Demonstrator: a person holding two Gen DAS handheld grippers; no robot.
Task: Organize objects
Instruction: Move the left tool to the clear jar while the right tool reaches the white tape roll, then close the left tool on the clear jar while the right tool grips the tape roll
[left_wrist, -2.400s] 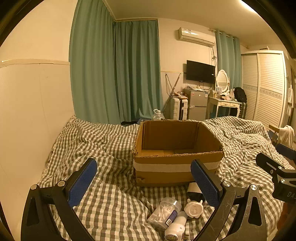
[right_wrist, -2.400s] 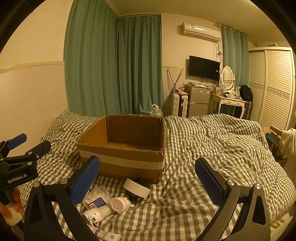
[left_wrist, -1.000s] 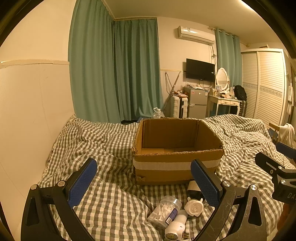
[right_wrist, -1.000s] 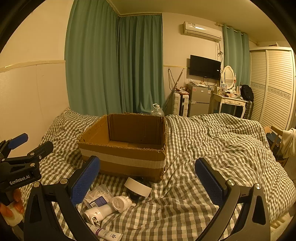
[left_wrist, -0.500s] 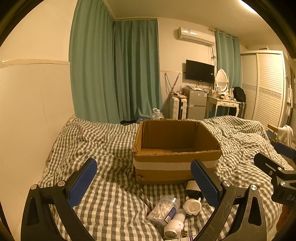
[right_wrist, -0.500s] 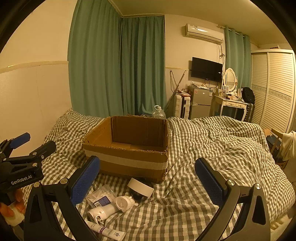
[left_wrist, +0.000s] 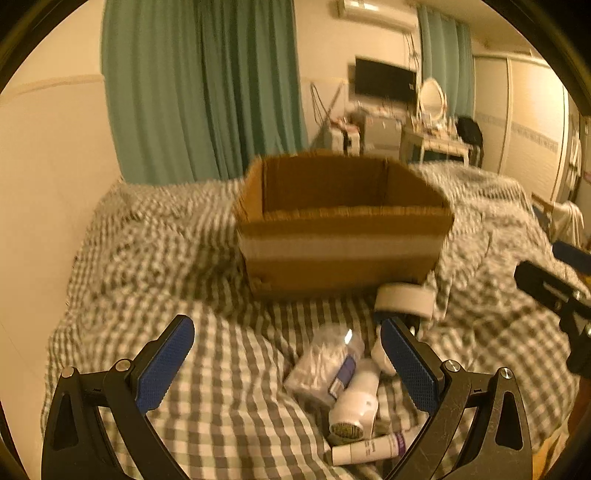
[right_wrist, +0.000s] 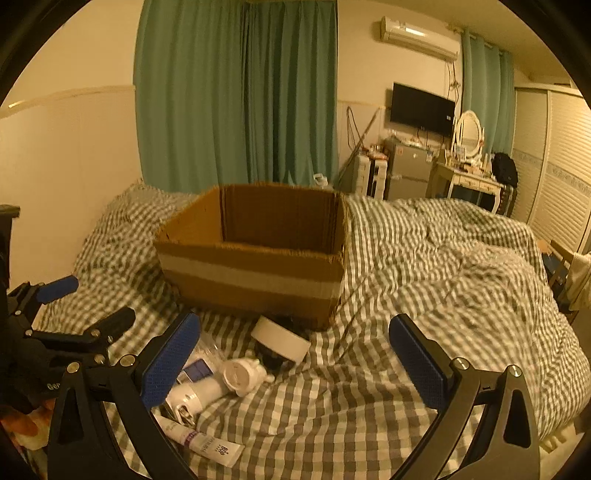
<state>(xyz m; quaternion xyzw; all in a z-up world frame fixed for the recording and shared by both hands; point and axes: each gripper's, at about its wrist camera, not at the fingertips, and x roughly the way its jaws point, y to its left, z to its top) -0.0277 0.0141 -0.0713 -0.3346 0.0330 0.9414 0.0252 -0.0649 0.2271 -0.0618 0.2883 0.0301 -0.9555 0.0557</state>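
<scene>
An open, empty cardboard box (left_wrist: 343, 225) (right_wrist: 258, 254) stands on the checked bedspread. In front of it lies a heap of small things: a clear tub of cotton swabs (left_wrist: 325, 363) (right_wrist: 197, 369), a white bottle (left_wrist: 354, 406) (right_wrist: 195, 395), a small white jar (right_wrist: 242, 376), a white-lidded dark jar (left_wrist: 404, 301) (right_wrist: 282, 341) and a tube (left_wrist: 369, 448) (right_wrist: 207, 443). My left gripper (left_wrist: 291, 363) is open and empty, low over the heap. My right gripper (right_wrist: 295, 363) is open and empty, just right of the heap.
The checked bedspread (right_wrist: 443, 280) runs wide to the right of the box. A cream wall (left_wrist: 48, 177) borders the bed on the left. Green curtains (right_wrist: 240, 92), a fridge (right_wrist: 408, 166), a dressing table (right_wrist: 469, 177) and a wardrobe (right_wrist: 554, 155) stand beyond the bed.
Both grippers have tilted down and moved forward toward the heap in front of the box. The left view is blurred from motion. Both stay open.
</scene>
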